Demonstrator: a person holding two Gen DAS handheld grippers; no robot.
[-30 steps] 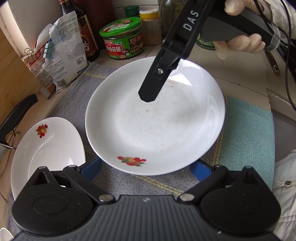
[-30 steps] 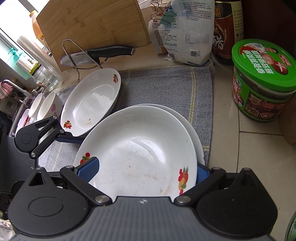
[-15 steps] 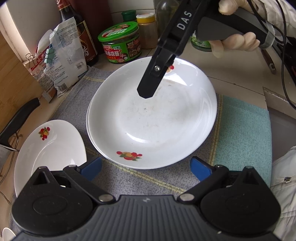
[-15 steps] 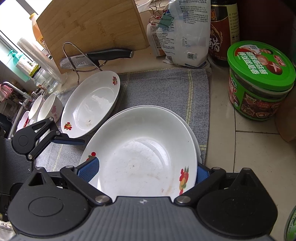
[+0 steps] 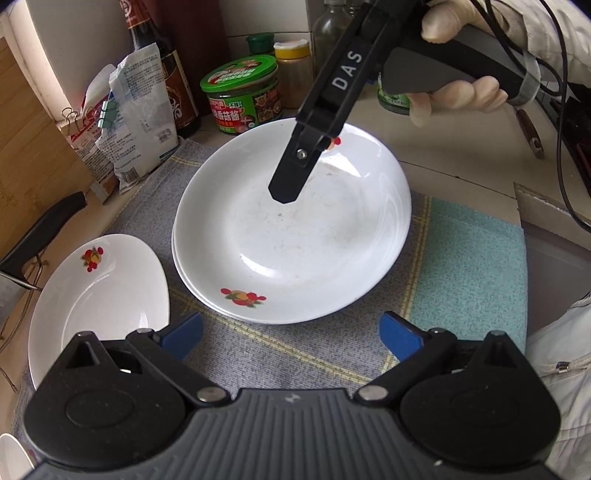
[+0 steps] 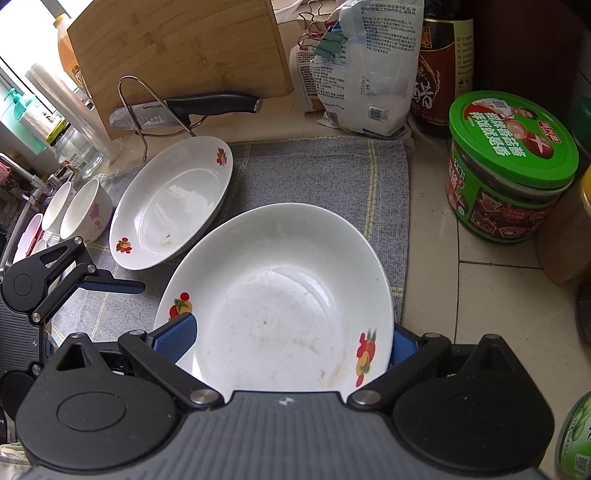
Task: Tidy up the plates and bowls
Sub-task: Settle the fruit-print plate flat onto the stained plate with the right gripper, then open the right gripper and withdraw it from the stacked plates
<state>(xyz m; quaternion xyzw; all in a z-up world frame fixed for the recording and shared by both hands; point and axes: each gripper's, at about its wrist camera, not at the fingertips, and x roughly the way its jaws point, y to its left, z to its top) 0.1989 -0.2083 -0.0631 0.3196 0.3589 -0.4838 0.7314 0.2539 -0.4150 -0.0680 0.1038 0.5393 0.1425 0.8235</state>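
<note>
A: What are the left tongs made of?

B: Black linkage arms with silver screws, blue pads on the fingertips, and a ribbed grey housing.

A: And the right tongs?

B: The same build. From the left view, the arm carries white "DAS" lettering, a grey handle and black cables. The person wears a pale glove and a light sleeve.

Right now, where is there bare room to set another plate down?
Free: the teal cloth right of the stacked plates, and the grey cloth between them and the white bag. Crowded: the green-lidded jar and dark bottle at back.
</note>
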